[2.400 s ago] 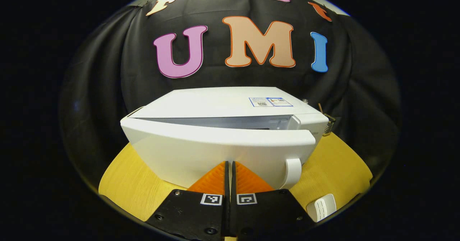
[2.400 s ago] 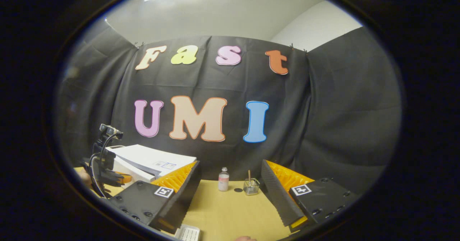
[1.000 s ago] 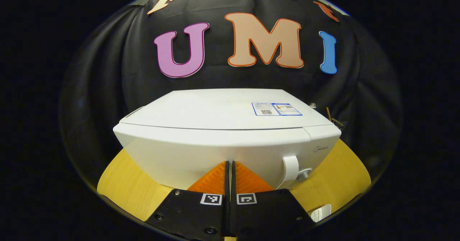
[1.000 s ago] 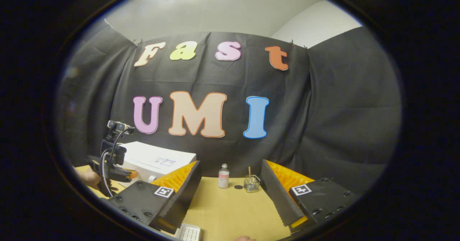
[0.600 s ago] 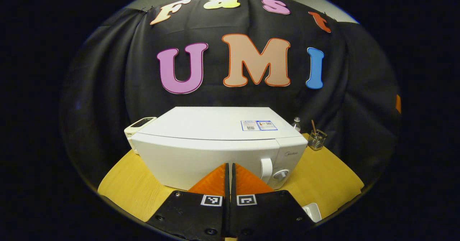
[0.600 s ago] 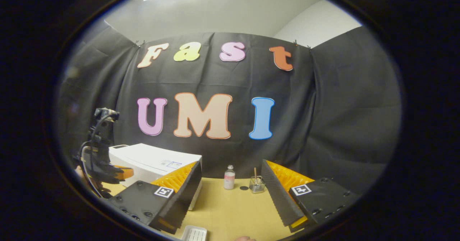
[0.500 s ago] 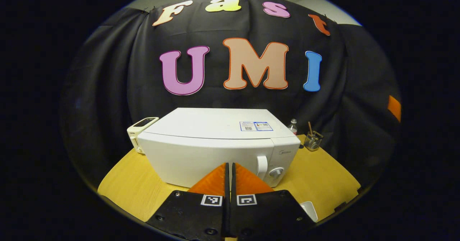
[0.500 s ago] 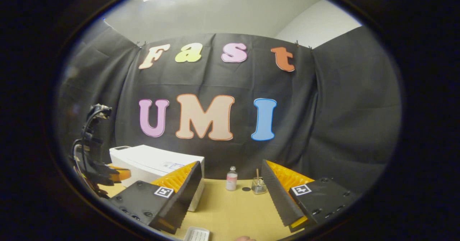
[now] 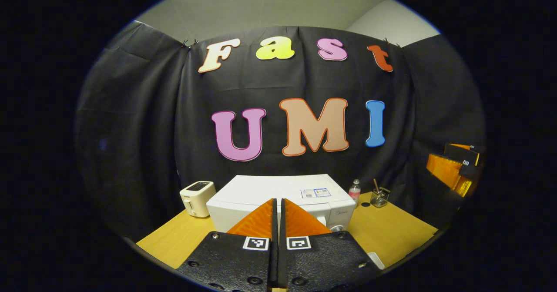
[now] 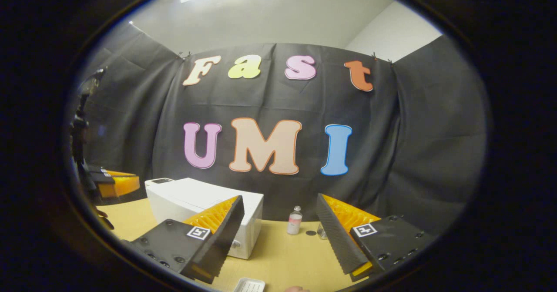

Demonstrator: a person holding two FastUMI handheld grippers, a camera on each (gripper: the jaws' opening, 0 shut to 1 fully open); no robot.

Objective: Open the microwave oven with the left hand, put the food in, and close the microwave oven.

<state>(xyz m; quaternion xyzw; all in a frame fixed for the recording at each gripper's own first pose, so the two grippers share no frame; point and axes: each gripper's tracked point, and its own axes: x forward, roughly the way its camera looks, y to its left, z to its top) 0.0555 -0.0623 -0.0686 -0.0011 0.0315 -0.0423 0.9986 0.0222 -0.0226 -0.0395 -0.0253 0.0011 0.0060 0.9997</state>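
White microwave (image 9: 270,194) door now closed, left claw (image 9: 277,216) backed away

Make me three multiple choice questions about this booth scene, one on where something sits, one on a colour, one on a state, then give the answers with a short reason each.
1. In the left gripper view, where does the toaster sit relative to the microwave oven?
A. on top of it
B. to its left on the table
C. in front of its door

2. What colour is the microwave oven's casing?
A. white
B. black
C. red

3. How do the right tongs stand?
A. shut on the small bottle
B. shut on nothing
C. open, holding nothing

Answers:
1. B: the toaster stands on the table left of the microwave oven.
2. A: its top and front are white in both views.
3. C: the right tongs show a wide gap between the fingers, and the small bottle stands far beyond them.
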